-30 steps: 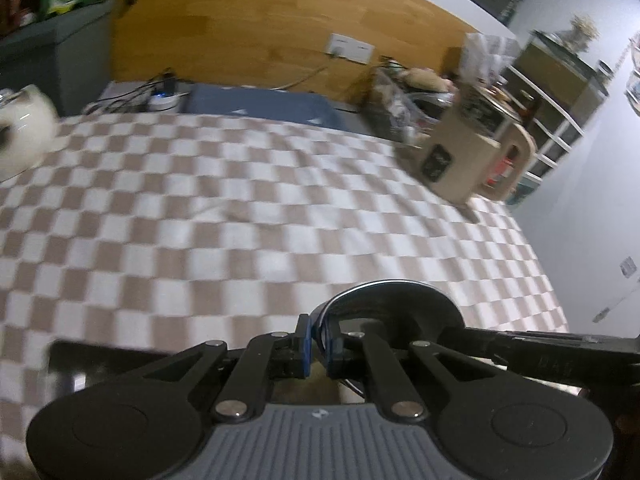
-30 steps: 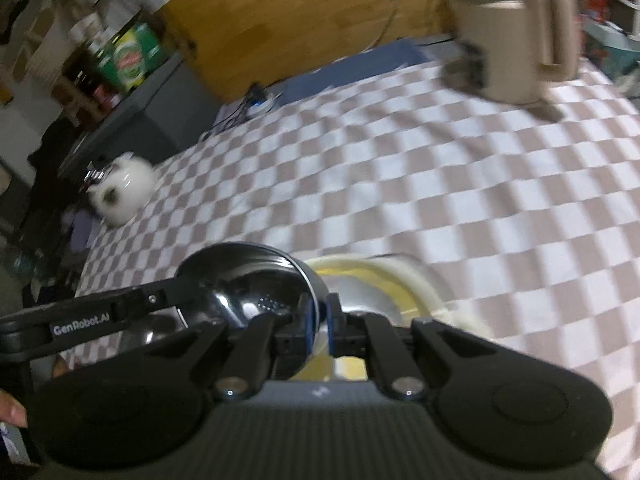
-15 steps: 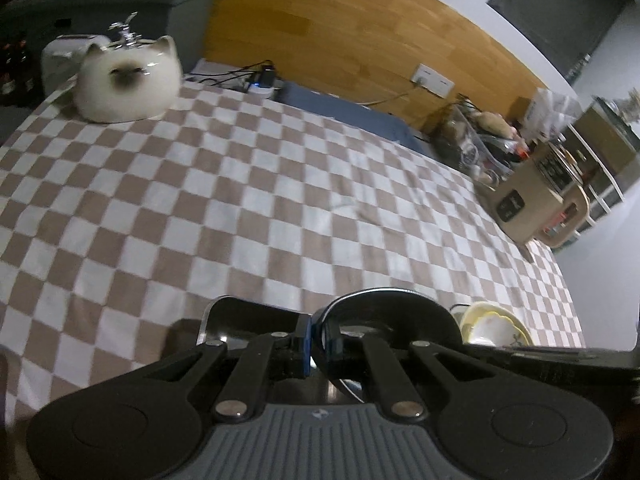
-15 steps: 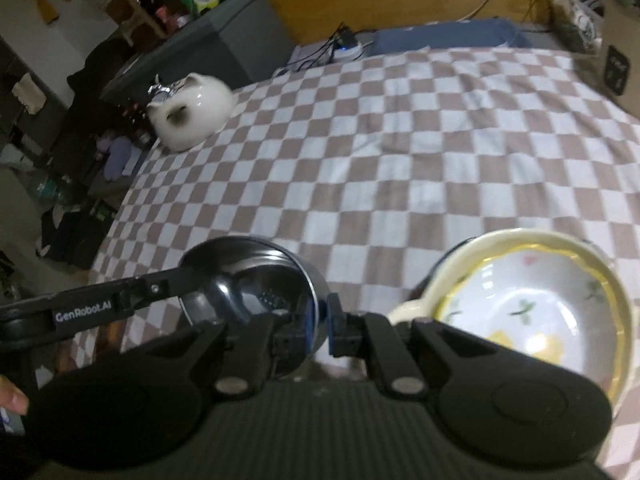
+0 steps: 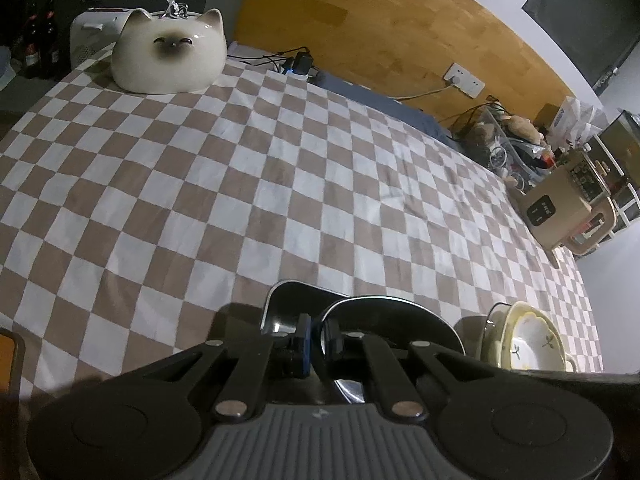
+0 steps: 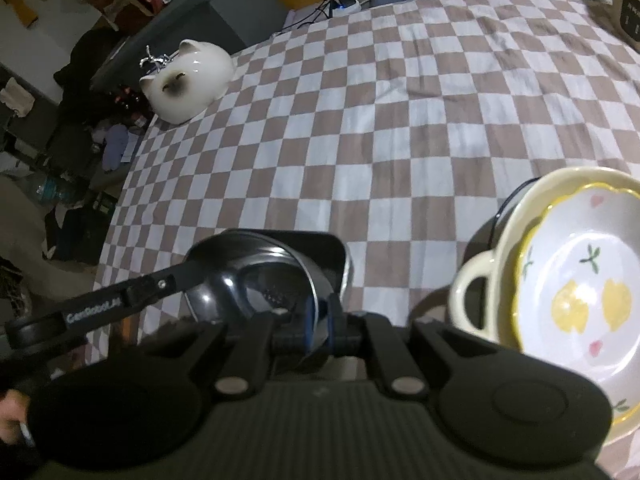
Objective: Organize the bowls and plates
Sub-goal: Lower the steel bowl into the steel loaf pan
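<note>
Checked cloth [image 5: 248, 184] in brown and white covers the table, and at its far left corner sits a white ceramic cat [image 5: 168, 56], with a power strip [image 5: 298, 67] and its cables just beyond the cloth's far edge. Near the front edge, the left gripper [image 5: 315, 334] has its jaws drawn narrow onto the rim of a round steel bowl [image 5: 394, 314], pinching it on its left side. In the right wrist view the right gripper [image 6: 320, 322] is likewise clamped on that bowl's [image 6: 256, 280] rim at the near right, so both grippers grip the same bowl, and the left gripper's arm [image 6: 100, 308] reaches in across its left side. Under and behind the bowl lies a dark rectangular steel tray [image 6: 324, 246]; whether the bowl touches it cannot be told. To the right, near but apart from the bowl, stands a stack: a floral white dish [image 6: 584, 292] nested in a cream handled bowl [image 6: 476, 300], with a dark rim showing beneath. Farther right, at the cloth's far edge, stands a beige kettle-like appliance [image 5: 560, 208].
</note>
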Motion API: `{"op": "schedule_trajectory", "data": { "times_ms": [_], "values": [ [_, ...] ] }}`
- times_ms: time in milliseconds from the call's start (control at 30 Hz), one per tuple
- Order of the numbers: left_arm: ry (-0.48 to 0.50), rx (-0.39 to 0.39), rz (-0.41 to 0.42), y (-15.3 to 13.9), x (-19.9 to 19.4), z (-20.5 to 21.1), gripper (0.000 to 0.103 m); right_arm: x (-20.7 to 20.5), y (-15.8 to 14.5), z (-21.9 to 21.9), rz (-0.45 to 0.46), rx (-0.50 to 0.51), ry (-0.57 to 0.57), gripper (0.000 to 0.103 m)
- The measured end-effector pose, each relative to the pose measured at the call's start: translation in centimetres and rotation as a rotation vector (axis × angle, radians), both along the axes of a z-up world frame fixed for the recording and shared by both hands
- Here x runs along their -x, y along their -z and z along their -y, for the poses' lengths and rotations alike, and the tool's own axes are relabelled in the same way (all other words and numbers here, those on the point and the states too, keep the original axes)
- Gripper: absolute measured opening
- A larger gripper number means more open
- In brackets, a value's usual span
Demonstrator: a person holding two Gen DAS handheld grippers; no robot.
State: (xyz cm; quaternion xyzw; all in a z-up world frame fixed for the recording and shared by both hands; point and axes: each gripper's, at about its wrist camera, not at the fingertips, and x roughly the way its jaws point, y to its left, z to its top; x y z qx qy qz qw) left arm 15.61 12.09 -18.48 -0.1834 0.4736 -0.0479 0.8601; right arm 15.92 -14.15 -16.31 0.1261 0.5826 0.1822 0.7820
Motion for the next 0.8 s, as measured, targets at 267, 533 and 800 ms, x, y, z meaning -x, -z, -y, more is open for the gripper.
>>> {"op": "schedule_trajectory", "data": {
  "times_ms": [267, 533, 800],
  "values": [
    [0.015, -0.017, -0.025, 1.0, -1.4, -0.5, 0.007, 0.1, 0.9, -2.2, -0.012, 0.030, -0.020, 0.011],
    [0.039, -0.014, -0.055, 2.2, -2.3, -0.7, 0.007, -0.2, 1.9, -2.7, -0.053, 0.046, -0.019, 0.011],
    [0.040, -0.007, -0.065, 2.8, -3.1, -1.0, 0.008, -0.4, 2.6, -3.1, -0.079, 0.059, -0.028, 0.013]
  ]
}}
